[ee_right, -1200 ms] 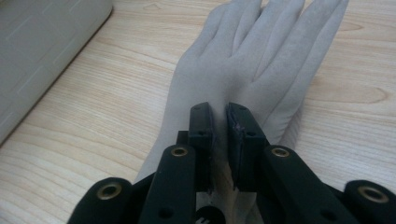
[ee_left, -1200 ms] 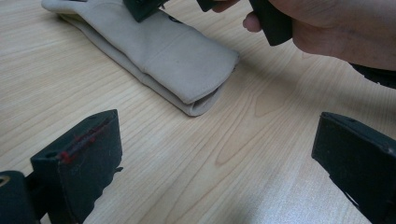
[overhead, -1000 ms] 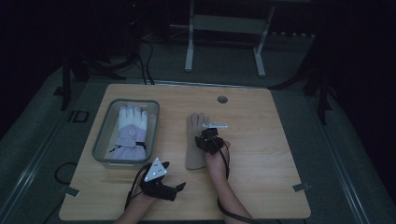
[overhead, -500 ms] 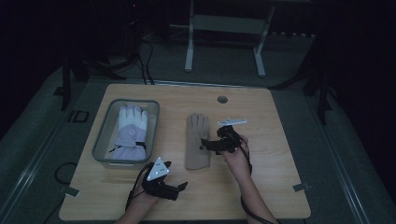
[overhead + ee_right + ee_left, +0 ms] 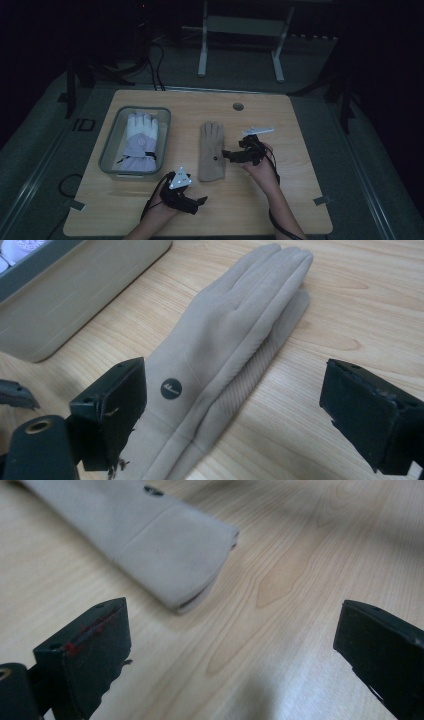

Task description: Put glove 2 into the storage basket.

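I see both claws wide, empty: right claw (image 5: 226, 154) beside tan glove (image 5: 211, 151), left claw (image 5: 202, 200) nr its cuff, on counter (image 5: 295, 125).

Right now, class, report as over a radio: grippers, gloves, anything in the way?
Left gripper open, empty, near the tan glove cuff. Right gripper open beside it. White glove in the tray. Nothing in the way.
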`<state>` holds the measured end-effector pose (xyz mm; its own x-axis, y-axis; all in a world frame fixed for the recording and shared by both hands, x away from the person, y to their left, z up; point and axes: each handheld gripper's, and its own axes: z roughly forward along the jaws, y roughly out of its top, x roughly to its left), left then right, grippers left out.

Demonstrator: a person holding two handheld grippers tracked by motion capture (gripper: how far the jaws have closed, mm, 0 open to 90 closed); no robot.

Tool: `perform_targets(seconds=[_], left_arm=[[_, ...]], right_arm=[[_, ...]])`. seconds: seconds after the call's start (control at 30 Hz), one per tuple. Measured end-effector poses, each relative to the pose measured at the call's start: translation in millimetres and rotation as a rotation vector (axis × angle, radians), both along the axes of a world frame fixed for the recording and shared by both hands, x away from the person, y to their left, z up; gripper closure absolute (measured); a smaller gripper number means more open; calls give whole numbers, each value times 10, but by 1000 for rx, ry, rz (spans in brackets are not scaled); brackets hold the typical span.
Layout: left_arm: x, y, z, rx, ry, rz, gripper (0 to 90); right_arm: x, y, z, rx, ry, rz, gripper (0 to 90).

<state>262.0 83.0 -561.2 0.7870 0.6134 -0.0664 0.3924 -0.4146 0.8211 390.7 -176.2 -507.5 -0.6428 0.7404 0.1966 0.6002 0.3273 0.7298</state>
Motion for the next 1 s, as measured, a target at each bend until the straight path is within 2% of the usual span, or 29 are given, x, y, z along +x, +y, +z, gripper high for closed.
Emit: perform_targets(seconds=[0.03, 0.07, 0.1, 0.17, 0.2, 0.23, 0.3, 0.33, 0.4, 0.5, 0.53, 0.6, 0.7, 0.73, 0.8, 0.87, 0.9, 1.0], left_arm=[[0, 0, 0, 0, 0, 0, 61], [26, -56, 25, 27, -24, -6, 61], [47, -84, 38, 35, -34, -7, 68], [86, -134, 70, 27, -63, -22, 147], [109, -168, 86, 33, -79, -28, 150], [109, -168, 86, 33, -79, -28, 150], [184, -268, 127, 71, -106, -46, 160], [212, -299, 138, 85, -115, -60, 200], [275, -374, 144, 147, -122, -79, 220], [358, -462, 126, 223, -127, -107, 220], [375, -479, 122, 243, -139, -113, 219], [414, -514, 109, 270, -131, -119, 219], [507, -556, 77, 317, -90, -124, 220], [530, -567, 67, 327, -83, -112, 229], [560, -577, 52, 343, -72, -107, 301], [584, -591, 20, 359, -67, -120, 315], [596, -590, 20, 355, -64, -113, 378], [621, -606, 36, 373, -62, -103, 472]], right_arm=[[0, 0, 0, 0, 0, 0, 115], [30, 12, -3, 9, 9, -3, 121], [90, 46, 1, 0, 13, -12, 142], [164, 91, 3, -1, 19, -20, 166], [205, 116, 1, 1, 29, -17, 167], [205, 116, 1, 1, 29, -17, 167], [331, 189, -6, 5, 50, -30, 201], [375, 216, -10, 10, 55, -37, 202], [462, 277, -32, 16, 70, -41, 204], [602, 372, -93, -7, 88, -66, 198], [643, 401, -110, -11, 92, -79, 199], [716, 460, -140, -10, 109, -77, 199], [804, 550, -215, -34, 141, -81, 198], [828, 572, -249, -42, 157, -85, 198], [858, 605, -312, -70, 173, -97, 198], [867, 613, -335, -75, 178, -95, 201], [874, 638, -386, -107, 181, -91, 223], [860, 670, -378, -149, 162, -66, 354]])
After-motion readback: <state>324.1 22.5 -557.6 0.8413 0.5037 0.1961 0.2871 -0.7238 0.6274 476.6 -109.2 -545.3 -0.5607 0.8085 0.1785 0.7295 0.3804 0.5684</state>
